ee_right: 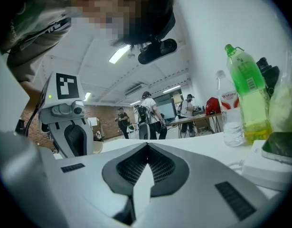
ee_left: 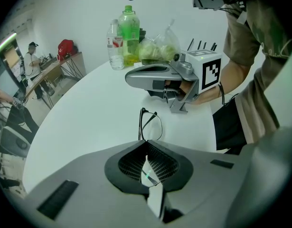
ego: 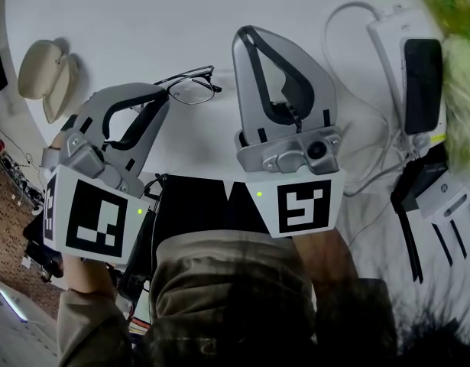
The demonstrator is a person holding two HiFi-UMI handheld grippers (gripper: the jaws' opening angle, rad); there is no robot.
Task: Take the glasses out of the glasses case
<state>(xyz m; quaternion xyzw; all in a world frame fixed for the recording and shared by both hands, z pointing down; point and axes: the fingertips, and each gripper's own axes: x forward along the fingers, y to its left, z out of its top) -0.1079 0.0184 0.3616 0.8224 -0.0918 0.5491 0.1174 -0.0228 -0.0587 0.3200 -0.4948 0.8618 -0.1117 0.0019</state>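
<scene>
On the white table [ego: 143, 21] the beige glasses case [ego: 47, 79] lay open; the glasses [ego: 192, 85] were already out, well apart from it. The left gripper [ego: 163, 95] pinched what looked like their temple and the right gripper [ego: 247, 31] was pressed together, empty. Seemingly only the release was left

bare table [ego: 143, 21] ahead; glasses [ego: 192, 86] lying mid-table, case [ego: 47, 79] at left edge, white box [ego: 386, 48] and cable [ego: 345, 6] crowding right

left tool [ee_left: 145, 145] | closed on glasses [ee_left: 150, 126] temple | white table [ee_left: 89, 122]
</scene>
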